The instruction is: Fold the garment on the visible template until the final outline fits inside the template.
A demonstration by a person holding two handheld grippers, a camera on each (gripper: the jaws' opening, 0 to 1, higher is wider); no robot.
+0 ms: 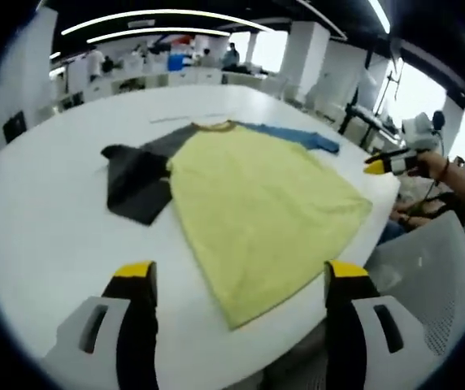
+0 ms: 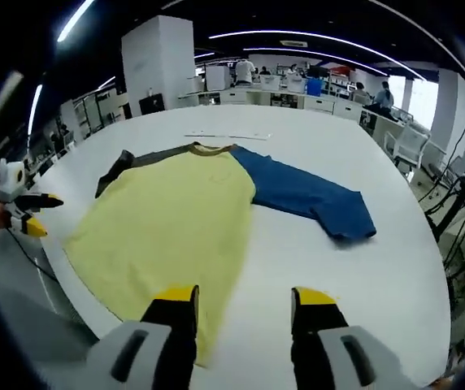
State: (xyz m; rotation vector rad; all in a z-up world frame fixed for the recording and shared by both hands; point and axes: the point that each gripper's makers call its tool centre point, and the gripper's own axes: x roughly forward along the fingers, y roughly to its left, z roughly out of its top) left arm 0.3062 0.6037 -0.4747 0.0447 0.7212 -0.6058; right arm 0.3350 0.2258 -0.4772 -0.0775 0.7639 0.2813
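Left gripper view: yellow cloth T-shirt with one dark grey sleeve and one blue sleeve [image 1: 249, 195] lies flat on the white oval worktop [image 1: 45, 211], hem at the near edge; left claw [image 1: 241, 280] hangs over that hem, jaws wide apart, holding nothing, and the right claw [image 1: 383, 165] sits just off the T-shirt's blue-sleeve side. Right gripper view: T-shirt [image 2: 176, 219] spread flat on the worktop [image 2: 362, 284], blue sleeve stretched out sideways; right claw [image 2: 242, 305] above the hem corner, jaws wide apart and empty, left claw [image 2: 33, 215] beyond the T-shirt's grey-sleeve side off the worktop edge, its jaw gap can't be told.
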